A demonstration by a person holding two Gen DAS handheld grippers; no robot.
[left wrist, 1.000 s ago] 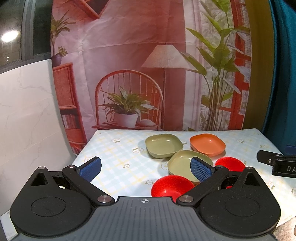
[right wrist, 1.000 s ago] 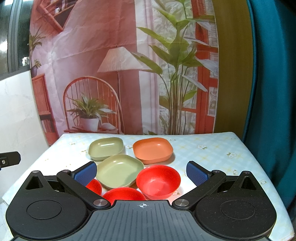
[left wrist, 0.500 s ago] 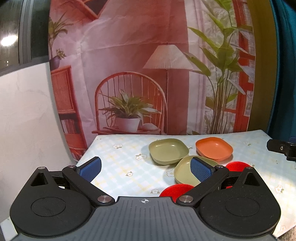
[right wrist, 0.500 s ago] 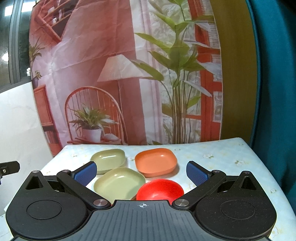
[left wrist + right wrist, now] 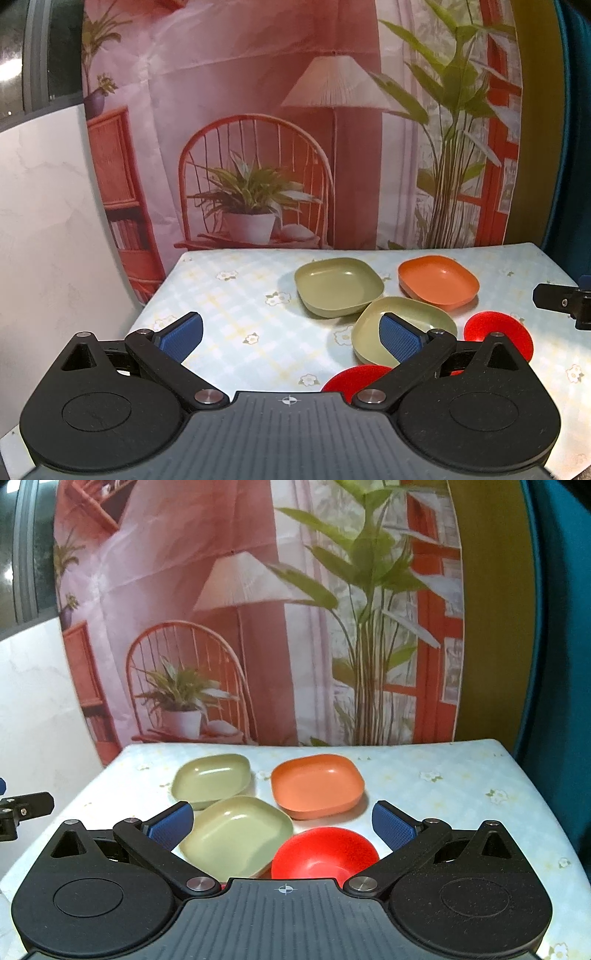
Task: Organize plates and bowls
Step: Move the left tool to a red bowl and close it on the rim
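On the flowered table [image 5: 461, 775], the two green plates [image 5: 236, 834] and the orange plate [image 5: 317, 786] sit upright, corners toward me. The red bowl [image 5: 325, 853] opens upward. My left claw [image 5: 291, 334] and right claw [image 5: 282, 825] both gape wide, empty.

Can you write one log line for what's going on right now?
left gripper: open, empty | right gripper: open, empty | green plates, orange plate, red bowls: unstacked on table
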